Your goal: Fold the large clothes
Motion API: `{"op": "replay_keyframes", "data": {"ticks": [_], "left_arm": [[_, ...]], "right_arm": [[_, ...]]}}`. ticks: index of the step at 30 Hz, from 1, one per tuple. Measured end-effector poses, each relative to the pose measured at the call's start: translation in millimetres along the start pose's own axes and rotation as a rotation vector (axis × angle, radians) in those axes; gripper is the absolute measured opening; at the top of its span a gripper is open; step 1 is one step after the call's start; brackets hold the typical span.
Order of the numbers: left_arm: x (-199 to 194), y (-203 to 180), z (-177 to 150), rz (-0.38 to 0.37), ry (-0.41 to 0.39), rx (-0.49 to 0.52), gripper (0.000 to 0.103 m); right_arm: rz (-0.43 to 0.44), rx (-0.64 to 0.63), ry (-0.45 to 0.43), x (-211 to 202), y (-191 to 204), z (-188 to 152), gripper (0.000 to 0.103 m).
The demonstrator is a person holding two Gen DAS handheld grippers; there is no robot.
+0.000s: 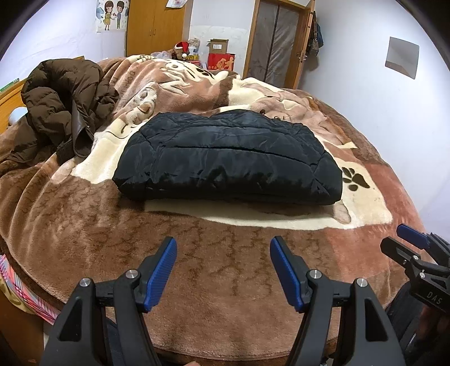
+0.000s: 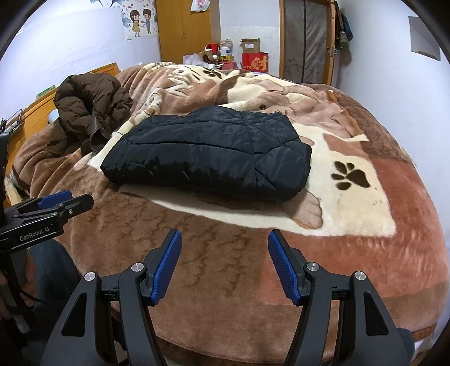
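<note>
A black quilted jacket (image 1: 227,157) lies folded into a flat rectangle in the middle of the bed; it also shows in the right wrist view (image 2: 208,157). My left gripper (image 1: 223,247) is open and empty, held above the brown blanket short of the jacket's near edge. My right gripper (image 2: 224,242) is open and empty too, likewise short of the jacket. The right gripper shows at the right edge of the left wrist view (image 1: 405,242); the left gripper shows at the left edge of the right wrist view (image 2: 67,202).
A crumpled brown puffer coat (image 1: 62,104) lies at the bed's far left (image 2: 90,112). The brown and cream paw-print blanket (image 1: 197,281) covers the bed. Boxes (image 1: 220,59), a wardrobe (image 1: 154,25) and a door (image 1: 275,36) stand behind.
</note>
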State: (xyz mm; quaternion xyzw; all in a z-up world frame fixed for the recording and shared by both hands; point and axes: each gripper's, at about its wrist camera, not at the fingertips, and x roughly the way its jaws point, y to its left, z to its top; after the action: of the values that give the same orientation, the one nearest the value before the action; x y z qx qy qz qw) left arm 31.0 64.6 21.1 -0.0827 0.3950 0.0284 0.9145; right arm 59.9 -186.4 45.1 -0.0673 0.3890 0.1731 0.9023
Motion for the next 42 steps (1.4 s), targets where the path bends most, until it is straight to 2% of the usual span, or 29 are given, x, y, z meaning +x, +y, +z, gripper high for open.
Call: {"op": "replay_keyframes", "data": {"ticks": [42], "left_arm": [[-0.5,-6.7,-3.2,0.022,0.004,-0.03,0.071]], "right_arm": [[-0.001,0.003,0.008,2.4,2.4,-2.2,0.064]]}}
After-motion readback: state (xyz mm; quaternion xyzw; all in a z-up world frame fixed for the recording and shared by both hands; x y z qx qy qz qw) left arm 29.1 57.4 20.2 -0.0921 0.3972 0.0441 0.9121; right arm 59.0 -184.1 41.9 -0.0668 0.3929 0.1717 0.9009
